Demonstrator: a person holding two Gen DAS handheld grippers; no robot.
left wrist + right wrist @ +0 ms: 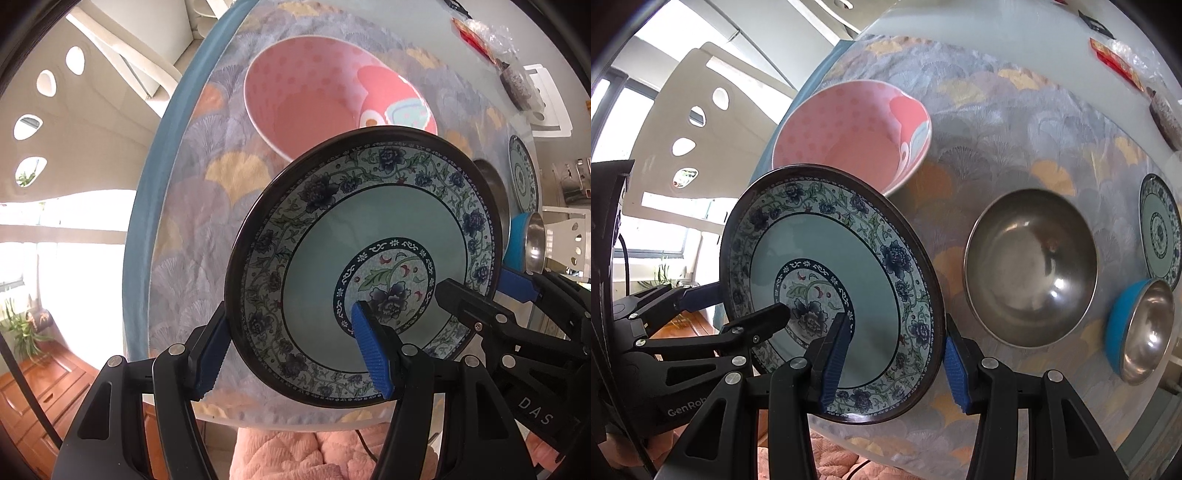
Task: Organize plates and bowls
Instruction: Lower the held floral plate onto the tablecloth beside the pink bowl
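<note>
A floral plate (369,236) (827,251) with a dark rim and a pale green centre hangs tilted above the table's near edge, held from both sides. My left gripper (290,352) (731,306) is shut on its left rim, one blue pad inside the plate and one behind it. My right gripper (895,363) (491,288) is shut on the opposite rim in the same way. Behind the plate stands a large pink bowl (306,99) (849,133). A second floral plate (1161,232) (522,173) lies flat at the far right.
A large steel bowl (1030,266) and a small blue-sided steel bowl (1141,332) rest on the patterned tablecloth (1015,122) to the right. Wrapped packets (1115,59) lie at the back right. A white chair (701,110) stands beyond the left table edge. Pink quilted fabric (295,454) lies below.
</note>
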